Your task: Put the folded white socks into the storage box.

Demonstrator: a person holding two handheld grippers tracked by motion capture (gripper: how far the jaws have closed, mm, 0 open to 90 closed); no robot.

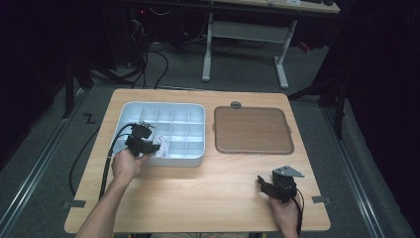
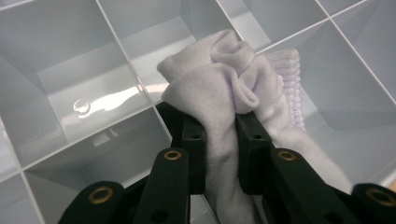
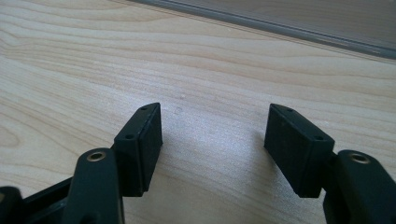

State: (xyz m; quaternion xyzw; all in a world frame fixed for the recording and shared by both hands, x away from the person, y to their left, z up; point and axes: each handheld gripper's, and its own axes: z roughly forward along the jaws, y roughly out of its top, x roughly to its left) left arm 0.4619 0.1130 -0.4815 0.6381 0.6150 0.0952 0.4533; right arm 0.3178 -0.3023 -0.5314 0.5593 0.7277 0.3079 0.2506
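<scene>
One white sock (image 2: pixel 224 93) pinched by left gripper (image 2: pixel 219 135) — over divided tray (image 2: pixel 93 88).

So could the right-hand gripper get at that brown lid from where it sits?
Probably yes: the right gripper is open and holds nothing, and bare table lies between it and the brown lid.

Your table (image 1: pixel 208 193): light wood, pale tan with wavy grain lines. On it, your divided tray (image 1: pixel 193 159): pale grey-white, glossy walls. Right of the tray, your flat lid (image 1: pixel 252 130): brown, with a grey rim. In the tray, your sock (image 2: pixel 224 88): white, fine ribbed knit, looped texture at one edge. Your left gripper (image 2: pixel 219 140) and right gripper (image 3: pixel 215 144): matt black, with brass-coloured rivets.
</scene>
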